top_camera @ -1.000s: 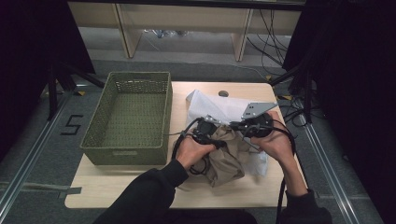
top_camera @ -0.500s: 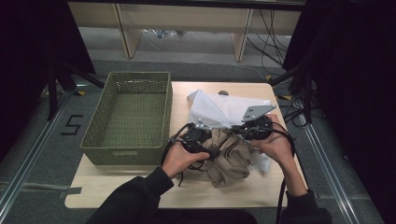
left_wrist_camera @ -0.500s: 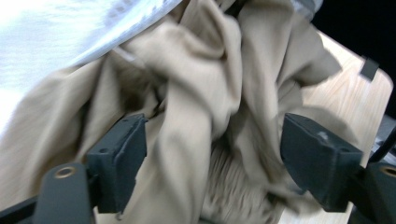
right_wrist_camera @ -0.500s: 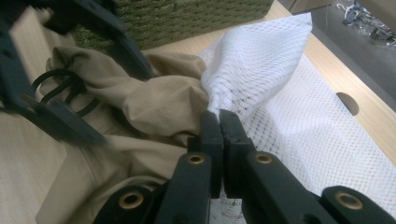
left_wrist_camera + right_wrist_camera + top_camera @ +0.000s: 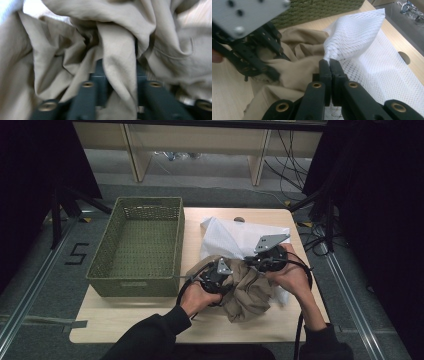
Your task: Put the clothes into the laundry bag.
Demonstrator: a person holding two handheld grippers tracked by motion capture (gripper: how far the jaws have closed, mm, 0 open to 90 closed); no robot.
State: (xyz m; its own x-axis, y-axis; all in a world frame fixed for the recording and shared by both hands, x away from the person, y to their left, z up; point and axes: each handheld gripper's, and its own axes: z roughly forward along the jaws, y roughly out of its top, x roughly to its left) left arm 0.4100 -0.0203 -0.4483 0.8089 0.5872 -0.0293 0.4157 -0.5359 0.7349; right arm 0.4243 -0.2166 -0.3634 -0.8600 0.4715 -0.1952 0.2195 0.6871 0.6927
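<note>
A crumpled beige garment lies bunched at the table's middle front, against a white mesh bag spread behind it. My left gripper is pushed into the garment from the left. Its jaws have just been closing, and in the left gripper view a thick fold of the beige cloth is pinched between them. My right gripper is shut on an edge of the mesh bag; the closed tips pinch the netting, which rises in a peak above them. The other gripper shows beside the garment.
A green woven basket stands on the left half of the wooden table, its inside bare. A small round hole sits near the table's far edge. Shelving and cables lie beyond the table.
My left gripper has moved a little toward the table's front edge and lower into the beige garment, which has bunched up more. The right gripper has stayed put on the mesh.
</note>
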